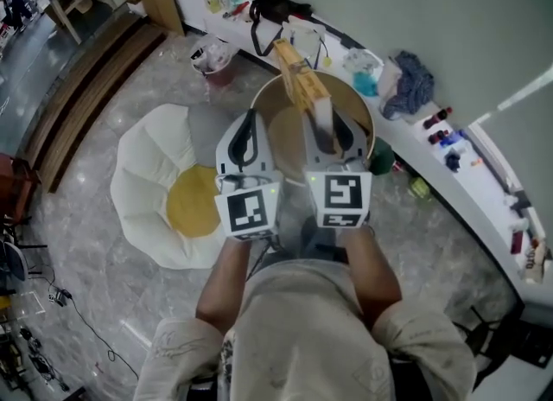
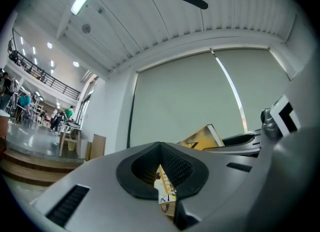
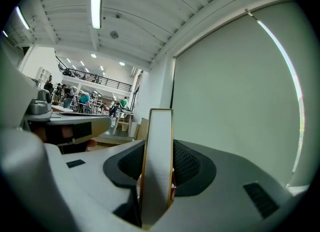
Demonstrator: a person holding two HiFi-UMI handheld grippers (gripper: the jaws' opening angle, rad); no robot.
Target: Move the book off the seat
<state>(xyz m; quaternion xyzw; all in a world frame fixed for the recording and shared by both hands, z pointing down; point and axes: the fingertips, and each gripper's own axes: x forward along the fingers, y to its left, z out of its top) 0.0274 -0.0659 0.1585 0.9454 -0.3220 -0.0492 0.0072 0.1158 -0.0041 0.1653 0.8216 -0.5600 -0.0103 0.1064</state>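
Observation:
A yellow-covered book (image 1: 300,85) stands on edge between the jaws of my right gripper (image 1: 333,136), which is shut on it, above a round tan table (image 1: 270,101). In the right gripper view its pale page edge (image 3: 157,156) rises upright between the pads of the right gripper (image 3: 157,168). The left gripper (image 1: 246,137) hangs beside it to the left, jaws together and holding nothing. From the left gripper (image 2: 161,173), the book (image 2: 202,138) shows tilted at the right. The seat, a white petal-shaped cushion with a yellow centre (image 1: 143,187), lies on the floor at left with nothing on it.
A curved white ledge (image 1: 484,175) along the wall carries a blue cloth (image 1: 408,82), small bottles and a black bag (image 1: 278,9). A small bin with a white liner (image 1: 212,55) stands on the floor. Wooden steps (image 1: 82,101) run at far left.

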